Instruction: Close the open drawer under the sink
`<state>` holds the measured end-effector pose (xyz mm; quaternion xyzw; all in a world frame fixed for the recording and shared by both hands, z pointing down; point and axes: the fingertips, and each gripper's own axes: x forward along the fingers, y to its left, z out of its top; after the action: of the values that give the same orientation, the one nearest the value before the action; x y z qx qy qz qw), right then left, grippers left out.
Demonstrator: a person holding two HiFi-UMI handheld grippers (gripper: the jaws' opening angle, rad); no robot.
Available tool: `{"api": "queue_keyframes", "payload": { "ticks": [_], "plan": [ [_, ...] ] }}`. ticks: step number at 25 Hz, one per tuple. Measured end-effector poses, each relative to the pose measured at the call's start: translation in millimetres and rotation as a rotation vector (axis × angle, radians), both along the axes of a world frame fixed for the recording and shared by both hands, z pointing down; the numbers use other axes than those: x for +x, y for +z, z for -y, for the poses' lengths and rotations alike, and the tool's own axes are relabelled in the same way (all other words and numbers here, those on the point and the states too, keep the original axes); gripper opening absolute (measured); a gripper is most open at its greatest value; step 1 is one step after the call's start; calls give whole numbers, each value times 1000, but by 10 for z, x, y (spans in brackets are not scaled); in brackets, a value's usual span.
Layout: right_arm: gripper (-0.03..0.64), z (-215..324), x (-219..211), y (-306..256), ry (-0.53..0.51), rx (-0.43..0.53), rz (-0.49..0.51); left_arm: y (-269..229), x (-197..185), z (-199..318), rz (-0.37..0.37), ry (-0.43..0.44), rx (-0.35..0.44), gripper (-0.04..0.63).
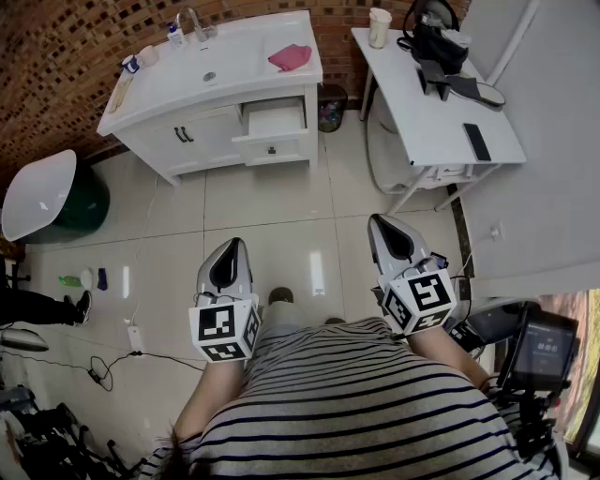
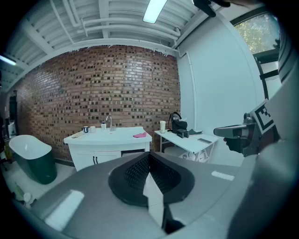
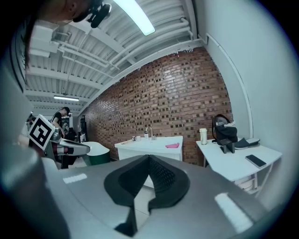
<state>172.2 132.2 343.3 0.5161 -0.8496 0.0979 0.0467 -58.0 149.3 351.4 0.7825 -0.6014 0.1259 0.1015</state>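
We are standing back on the tiled floor (image 1: 281, 202), well apart from the white vanity (image 1: 202, 141) that is sitting against the brick wall (image 1: 66, 47). The drawer (image 1: 275, 120) is hanging open on the vanity's right side, just under the countertop, its front jutting out past the cabinet doors to its left. A pink cloth (image 1: 291, 57) is lying on the countertop right of the sink basin (image 1: 208, 70), and a faucet (image 1: 194, 22) is standing at the back edge.

We are holding the left gripper (image 1: 233, 244) and the right gripper (image 1: 379, 221) side by side in front of our striped shirt (image 1: 356, 403), both pointing toward the vanity and touching nothing. Each gripper's own view is showing its jaws pressed together at the tips, nothing between them.

To the right a white table (image 1: 412, 112) is carrying a cup (image 1: 380, 26), a black bag (image 1: 436, 37) and a phone (image 1: 476, 142). At the left a green-sided tub (image 1: 37, 192) is sitting near the wall
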Motion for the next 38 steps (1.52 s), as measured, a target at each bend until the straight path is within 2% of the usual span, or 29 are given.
{"api": "queue_keyframes", "payload": {
  "ticks": [4, 9, 13, 17, 20, 22, 27, 34, 38],
  "plan": [
    [0, 367, -128, 167, 2, -13, -24, 141, -160, 412, -9, 5, -6, 17],
    [0, 1140, -495, 348, 15, -33, -65, 344, -483, 1209, -34, 37, -22, 17],
    [0, 1940, -811, 358, 47, -51, -87, 409, -742, 2065, -43, 96, -58, 17],
    [0, 2617, -1146, 461, 72, -110, -115, 352, -948, 2813, -45, 192, -81, 17],
    [0, 3095, -1396, 618, 53, -123, -133, 374, -1080, 3332, -19, 244, -75, 17],
    [0, 3357, -1528, 780, 30, -128, -143, 459, -1134, 3634, -17, 248, -84, 17],
    [0, 3660, -1652, 1321, 6, -156, -163, 702, -1094, 4055, -67, 241, -87, 17],
    [0, 3899, -1641, 2179, 18, -192, -185, 1441, -1015, 4432, -108, 177, -64, 17],
    [0, 4048, -1648, 2695, 22, -214, -198, 1754, -994, 4543, -97, 170, -80, 17]
  ]
}}
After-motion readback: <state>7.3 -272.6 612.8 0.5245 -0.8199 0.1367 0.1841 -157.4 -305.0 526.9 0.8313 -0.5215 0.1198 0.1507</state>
